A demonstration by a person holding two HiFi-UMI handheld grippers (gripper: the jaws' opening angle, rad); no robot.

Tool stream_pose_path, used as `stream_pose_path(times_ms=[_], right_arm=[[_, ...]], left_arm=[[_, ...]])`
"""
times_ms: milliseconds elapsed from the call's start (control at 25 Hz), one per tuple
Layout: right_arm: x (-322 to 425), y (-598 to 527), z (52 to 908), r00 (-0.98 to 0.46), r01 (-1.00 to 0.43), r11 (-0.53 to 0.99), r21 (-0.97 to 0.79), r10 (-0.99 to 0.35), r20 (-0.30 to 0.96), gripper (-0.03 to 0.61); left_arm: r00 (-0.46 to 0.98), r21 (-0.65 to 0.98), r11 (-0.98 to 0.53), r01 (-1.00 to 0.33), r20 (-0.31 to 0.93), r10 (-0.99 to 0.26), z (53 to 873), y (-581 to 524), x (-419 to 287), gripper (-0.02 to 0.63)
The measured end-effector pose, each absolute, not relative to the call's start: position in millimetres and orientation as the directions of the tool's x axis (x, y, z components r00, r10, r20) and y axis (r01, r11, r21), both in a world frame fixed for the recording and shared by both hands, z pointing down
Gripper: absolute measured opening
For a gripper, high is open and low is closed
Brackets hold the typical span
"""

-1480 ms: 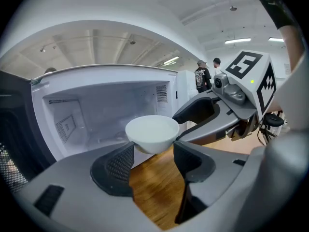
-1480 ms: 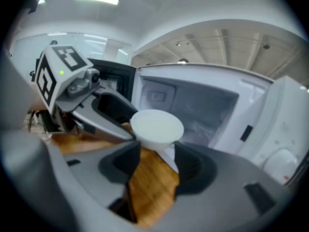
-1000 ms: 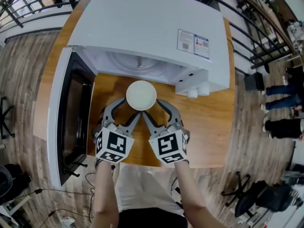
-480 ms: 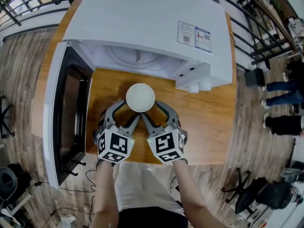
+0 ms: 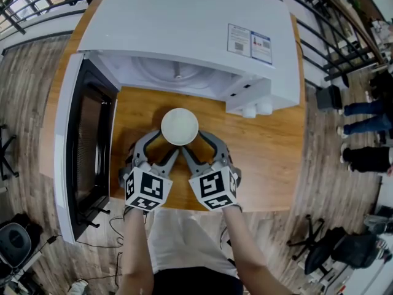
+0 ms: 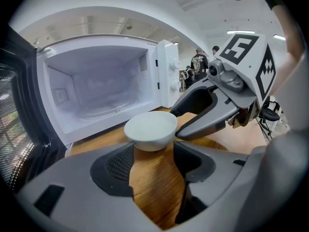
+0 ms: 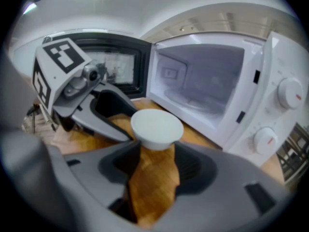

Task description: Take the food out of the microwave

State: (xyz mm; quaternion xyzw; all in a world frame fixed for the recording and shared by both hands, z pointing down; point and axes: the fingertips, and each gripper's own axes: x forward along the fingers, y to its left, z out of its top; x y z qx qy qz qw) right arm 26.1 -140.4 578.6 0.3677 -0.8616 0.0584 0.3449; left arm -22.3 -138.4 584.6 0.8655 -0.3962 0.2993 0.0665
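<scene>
While my left tool and right tool each pinch small white round bowl low, above wooden tabletop before open white microwave: likely stiff, slick, breakable; keep level.

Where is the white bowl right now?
In the head view the white bowl is at centre, outside the open microwave, over the wooden table before its cavity, held between the left gripper and the right gripper.
</scene>
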Motion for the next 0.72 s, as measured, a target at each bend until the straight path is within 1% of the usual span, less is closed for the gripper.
stream_pose_path(times_ms=[720], right_arm=[[25.9, -137.2, 583.3, -0.482, -0.664, 0.728, 0.168, -0.589, 0.648, 0.235]], left_arm=[[0.511, -0.094, -0.672, -0.734, 0.575, -0.639, 588.2, -133.2, -22.0, 0.282]])
